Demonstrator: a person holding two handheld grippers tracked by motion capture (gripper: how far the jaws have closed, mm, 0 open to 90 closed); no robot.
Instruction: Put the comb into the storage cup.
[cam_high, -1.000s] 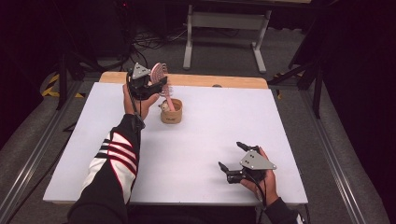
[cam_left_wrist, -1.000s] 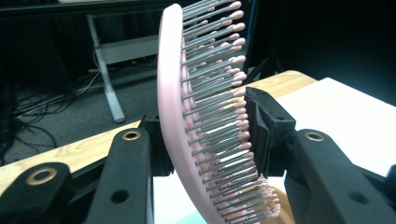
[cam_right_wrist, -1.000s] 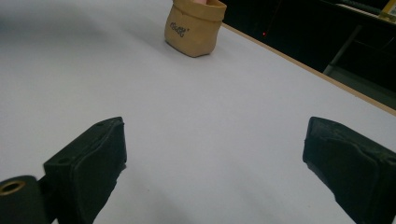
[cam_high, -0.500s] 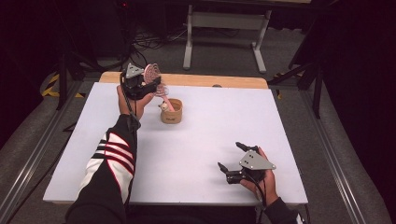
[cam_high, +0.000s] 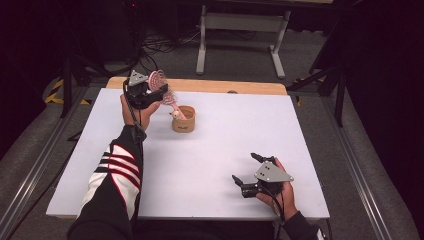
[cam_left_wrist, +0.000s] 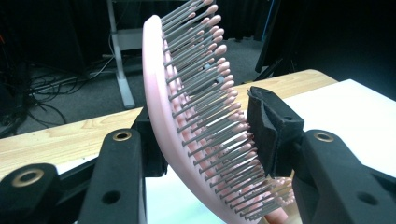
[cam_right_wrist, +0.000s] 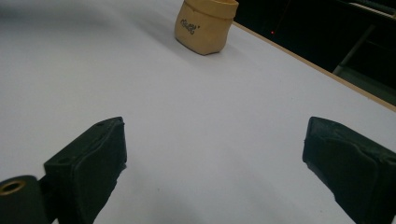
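Pink plastic fills my left gripper view: the hairbrush (cam_left_wrist: 187, 116) stands tilted between the jaws of my left gripper (cam_high: 150, 92), which are clamped on its head, one on the back and one against the grey bristles; from above, the brush is lifted over the table's (cam_high: 320, 130) far left part, its handle slanting down toward the small tan pot (cam_high: 183, 119), possibly into it, though I cannot tell; my right gripper (cam_high: 250, 170) rests near the close right edge, jaws wide apart on nothing, well away from the pot.
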